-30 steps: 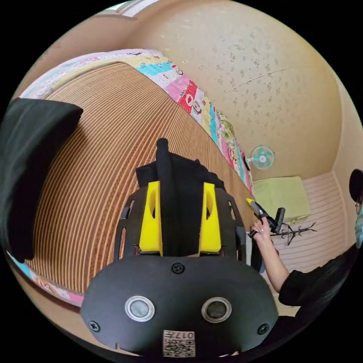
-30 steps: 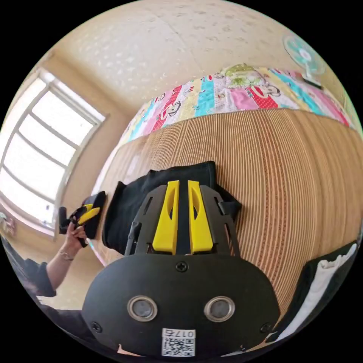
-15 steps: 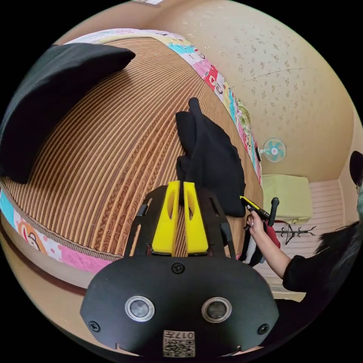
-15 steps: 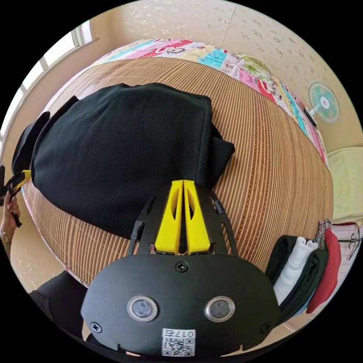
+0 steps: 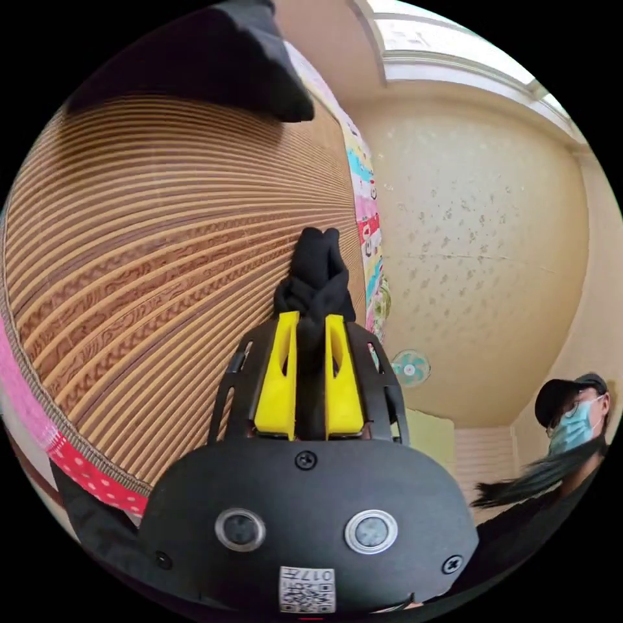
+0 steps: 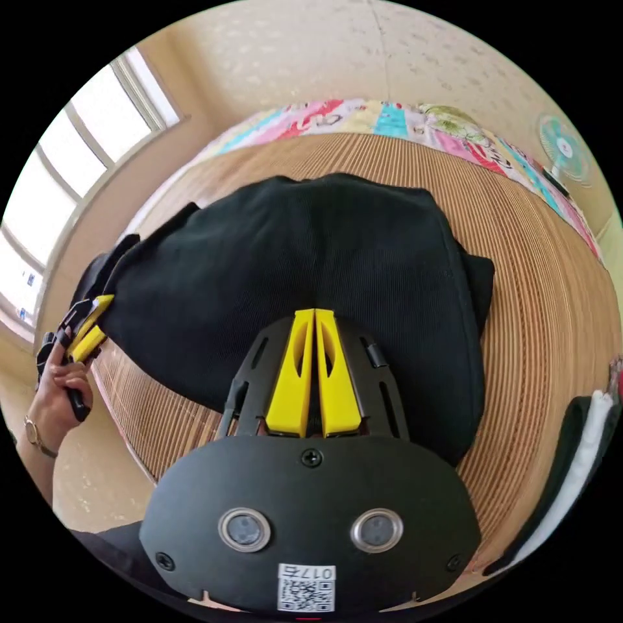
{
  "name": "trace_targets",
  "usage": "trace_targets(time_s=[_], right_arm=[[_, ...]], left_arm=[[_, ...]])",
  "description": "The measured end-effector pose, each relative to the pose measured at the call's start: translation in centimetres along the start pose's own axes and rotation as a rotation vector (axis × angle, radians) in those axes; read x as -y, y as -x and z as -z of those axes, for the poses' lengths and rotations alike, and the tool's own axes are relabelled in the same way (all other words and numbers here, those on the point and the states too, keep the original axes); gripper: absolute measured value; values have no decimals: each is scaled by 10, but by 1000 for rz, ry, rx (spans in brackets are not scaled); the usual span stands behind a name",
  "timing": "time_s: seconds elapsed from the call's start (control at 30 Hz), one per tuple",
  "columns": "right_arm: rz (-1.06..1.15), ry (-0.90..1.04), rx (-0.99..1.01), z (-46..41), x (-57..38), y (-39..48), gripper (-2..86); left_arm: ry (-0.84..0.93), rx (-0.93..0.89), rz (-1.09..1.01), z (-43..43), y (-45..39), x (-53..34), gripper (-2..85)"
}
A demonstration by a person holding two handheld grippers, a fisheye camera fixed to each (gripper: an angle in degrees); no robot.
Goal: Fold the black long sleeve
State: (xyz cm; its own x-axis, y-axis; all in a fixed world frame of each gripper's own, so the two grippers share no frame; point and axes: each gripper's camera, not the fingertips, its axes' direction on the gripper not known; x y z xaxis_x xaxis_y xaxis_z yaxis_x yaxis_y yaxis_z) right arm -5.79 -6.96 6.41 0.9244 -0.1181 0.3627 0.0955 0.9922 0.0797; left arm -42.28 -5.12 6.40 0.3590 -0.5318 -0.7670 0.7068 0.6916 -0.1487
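Pinching a bunched black cuff or corner between its yellow jaws, the left gripper (image 5: 309, 319) holds the shirt (image 5: 314, 276) narrowly, with cloth filling the gap and spilling out just past the tips. Half a second ago those same jaws were together with nothing between them, a little short of the cloth, so this grab is new. In the right gripper view the same gripper (image 6: 87, 328) shows at the far side of the shirt (image 6: 305, 272), gripped by a hand (image 6: 55, 396), its tips biting the edge there. The right gripper (image 6: 315, 319) has its jaws drawn together with only a thin dark slit between them; whether any cloth is caught in that slit I cannot tell, since the tips sit right over the near part of the black body. Out from the jaws, the shirt lies spread on the striped bamboo mat (image 6: 545, 311), one corner tucked under at the side away from the left gripper, and a patchwork quilt (image 6: 402, 123) edges the mat beyond. A stack of folded clothes (image 6: 577, 448) sits well apart near the mat's edge. With one end now held, the next fold looks ready to start, probably by carrying that end across the body.
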Motion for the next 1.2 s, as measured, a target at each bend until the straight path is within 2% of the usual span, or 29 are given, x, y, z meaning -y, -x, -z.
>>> trace_targets(time_s=[0.07, 0.1, 0.17, 0.27, 0.37, 0.43, 0.5, 0.57, 0.63, 0.7, 0.77, 0.83, 0.87, 0.93, 0.97, 1.03, 1.2], right_arm=[[19, 32, -25, 3, 5, -3, 5], [20, 63, -43, 9, 10, -5, 5], [-18, 120, -42, 21, 14, -17, 6], [-210, 56, -50, 62, -7, -70, 8], [-454, 0, -37, 104, -52, -150, 13], [-570, -16, 14, 128, -87, -211, 22], [-627, -35, 52, 143, -105, -249, 38], [-622, -65, 145, 153, -112, -277, 67], [-564, -83, 328, 152, -106, -303, 115], [-517, -74, 468, 141, -94, -315, 144], [-504, -21, 566, 120, -78, -326, 167], [-481, 101, 592, 86, -55, -335, 185], [-483, 151, 597, 76, -50, -337, 184], [-501, 282, 780, 42, -35, -339, 177], [-509, 304, 812, 37, -34, -337, 175], [-424, 360, 859, 28, -31, -311, 156], [-280, 183, 1121, 37, -14, -198, 125]], left_arm=[[144, -32, -352, -38, -97, 2, 59], [185, -37, -432, -51, -121, -4, 59], [365, -94, -724, -102, -200, -44, 57], [595, -200, -880, -163, -247, -111, 60], [741, -297, -870, -194, -253, -156, 77], [681, -311, -840, -182, -249, -161, 86], [557, -223, -772, -161, -235, -154, 100], [401, -9, -612, -135, -197, -135, 122], [384, 132, -470, -129, -160, -122, 154], [468, 180, -343, -141, -122, -115, 188], [660, 92, -199, -173, -82, -120, 202], [772, -1, -107, -195, -64, -131, 187], [790, -6, -94, -199, -61, -135, 163], [794, -4, -130, -196, -67, -138, 120], [769, -35, -174, -186, -78, -136, 98], [713, -38, -254, -160, -97, -127, 85], [540, 18, -436, -47, -139, -67, 79]])
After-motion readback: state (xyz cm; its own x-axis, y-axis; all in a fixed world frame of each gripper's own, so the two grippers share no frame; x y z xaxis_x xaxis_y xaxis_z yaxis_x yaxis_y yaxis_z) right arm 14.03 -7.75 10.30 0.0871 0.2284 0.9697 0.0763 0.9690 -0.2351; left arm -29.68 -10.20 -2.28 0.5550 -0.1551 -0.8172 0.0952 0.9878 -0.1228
